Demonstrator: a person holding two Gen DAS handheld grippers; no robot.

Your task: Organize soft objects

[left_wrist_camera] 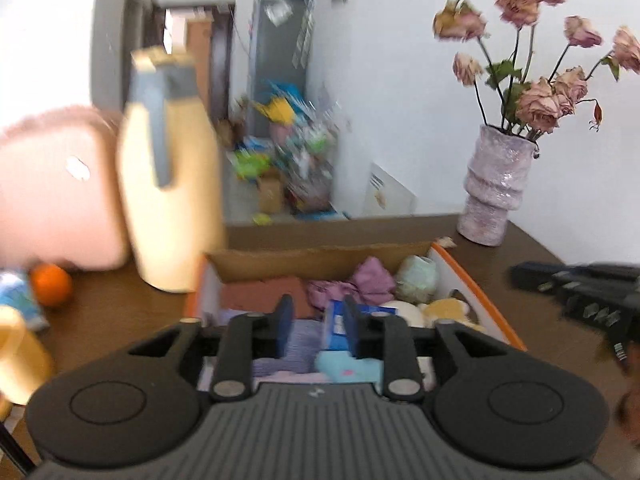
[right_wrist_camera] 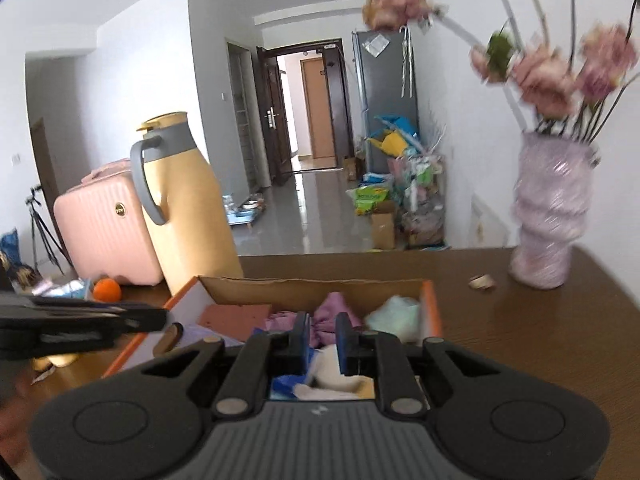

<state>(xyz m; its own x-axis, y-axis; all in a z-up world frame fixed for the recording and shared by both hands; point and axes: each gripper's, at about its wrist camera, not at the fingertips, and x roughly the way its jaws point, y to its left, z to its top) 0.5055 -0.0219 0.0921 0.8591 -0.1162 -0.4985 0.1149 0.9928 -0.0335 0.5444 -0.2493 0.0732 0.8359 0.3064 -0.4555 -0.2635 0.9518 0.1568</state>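
— What stands on the brown tabletop (right_wrist_camera: pixel 540 340)?
— A yellow thermos jug (right_wrist_camera: pixel 188 208) with grey handle, a pink case (right_wrist_camera: pixel 104 228) behind it, an orange (right_wrist_camera: pixel 107 290) beside.
— And right?
— A lilac vase (left_wrist_camera: pixel 494 188) holding dried pink roses (left_wrist_camera: pixel 544 100).

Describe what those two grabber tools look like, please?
Both match. The left gripper and right gripper each have a grey ribbed body, two round black discs at the sides, black linkage bars with silver pivot pins, and blue pads on the fingers. No cables or sleeves show.
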